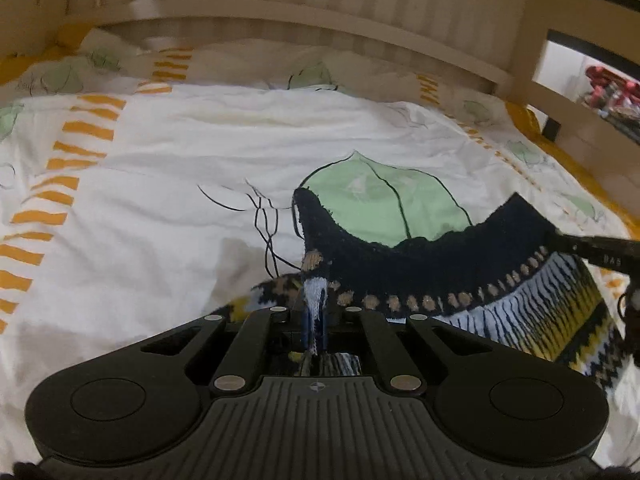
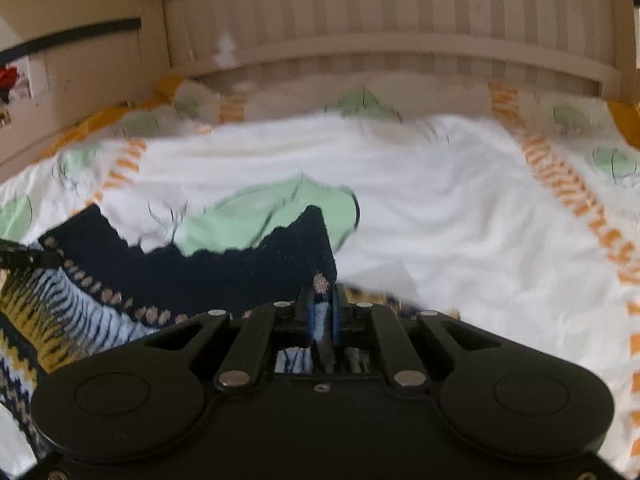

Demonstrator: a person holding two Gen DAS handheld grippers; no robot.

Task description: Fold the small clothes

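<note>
A small knitted sweater (image 1: 460, 276) with a dark navy band, tan dots and blue, yellow and white patterns hangs stretched between both grippers above the bed. My left gripper (image 1: 316, 312) is shut on its left corner, the fabric pinched between the fingers. My right gripper (image 2: 322, 312) is shut on the other corner of the sweater (image 2: 224, 276). The right gripper's fingers (image 1: 592, 248) show at the right edge of the left wrist view, and the left gripper's fingers (image 2: 24, 258) at the left edge of the right wrist view.
A white bedsheet (image 1: 200, 152) with green leaves and orange dashes covers the bed below. A beige slatted headboard (image 1: 320, 8) stands at the far end. A bed rail (image 1: 580, 112) runs along the right, with clutter beyond it.
</note>
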